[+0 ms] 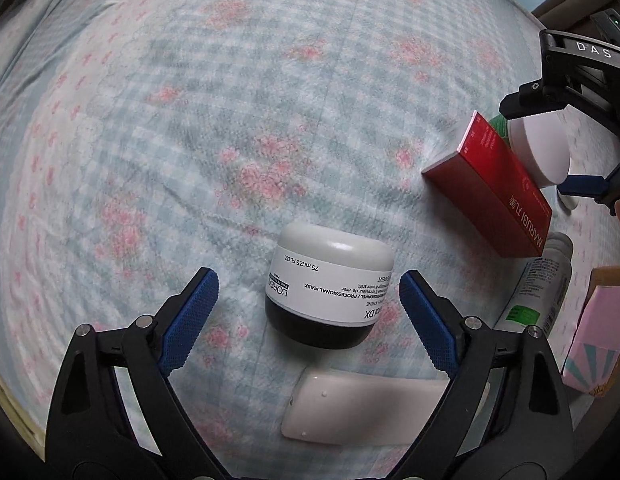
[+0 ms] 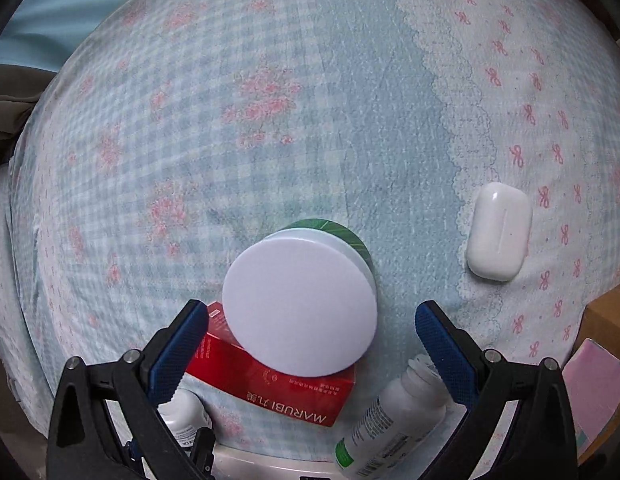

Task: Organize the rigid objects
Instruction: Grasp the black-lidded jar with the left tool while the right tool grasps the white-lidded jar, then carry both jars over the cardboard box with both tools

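— Left wrist view: what's happening?
— Left gripper (image 1: 308, 294) gapes around the mask jar (image 1: 329, 286) mid-bedspread (image 1: 190, 120); right gripper (image 2: 308, 326) gapes over the white-lidded tub (image 2: 300, 306). Closing likely comes next.

A squat jar (image 1: 329, 286) with a white domed lid, white label and dark base stands upside down on a blue checked bedspread. Just beside it lies a flat white case (image 1: 365, 410). A red MARUBI box (image 2: 270, 380) lies on its side, touching a green container with a broad white round lid (image 2: 300, 306). A white bottle with a green label (image 2: 389, 420) lies tipped over nearby. A white rounded case (image 2: 498, 231) lies well apart.
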`<state>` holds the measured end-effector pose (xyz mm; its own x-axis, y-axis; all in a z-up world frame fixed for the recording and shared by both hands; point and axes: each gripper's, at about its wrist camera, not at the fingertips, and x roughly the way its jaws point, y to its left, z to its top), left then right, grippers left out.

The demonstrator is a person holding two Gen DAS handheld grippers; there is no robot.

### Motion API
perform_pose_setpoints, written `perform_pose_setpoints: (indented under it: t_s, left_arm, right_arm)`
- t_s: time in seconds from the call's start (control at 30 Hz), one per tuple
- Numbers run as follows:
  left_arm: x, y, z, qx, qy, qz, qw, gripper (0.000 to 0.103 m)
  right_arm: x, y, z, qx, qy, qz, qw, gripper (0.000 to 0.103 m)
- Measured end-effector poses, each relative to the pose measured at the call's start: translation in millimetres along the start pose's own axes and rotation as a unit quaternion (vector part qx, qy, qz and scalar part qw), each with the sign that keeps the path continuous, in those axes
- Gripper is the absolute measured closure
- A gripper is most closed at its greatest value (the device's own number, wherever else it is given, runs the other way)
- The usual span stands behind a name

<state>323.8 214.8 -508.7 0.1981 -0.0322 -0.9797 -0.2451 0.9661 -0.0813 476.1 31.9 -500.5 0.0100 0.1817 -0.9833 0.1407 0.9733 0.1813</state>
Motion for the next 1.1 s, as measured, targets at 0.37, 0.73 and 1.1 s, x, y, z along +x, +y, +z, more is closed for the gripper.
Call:
perform_pose_setpoints:
  t_s: [0.37,0.73,1.1]
  left_arm:
    - [21.4,-24.4,-1.3,0.031,0.006,0.016,0.9994,0.039]
    - [9.4,-25.5,2.8,0.028,-0.017,-0.006,0.9994,0.048]
    - [-52.0,-14.0,10.2,0.046,-0.053,-0.024,0.9972,0.048]
  right_arm:
    - [21.4,-5.9,8.2,0.024,0.011,-0.006,1.0,0.03]
    - [8.6,-1.5,2.1,0.012,-0.005,-0.019,1.0,0.032]
    - [-61.0,-14.2,-20.0,0.017,-0.044,0.007,0.999,0.035]
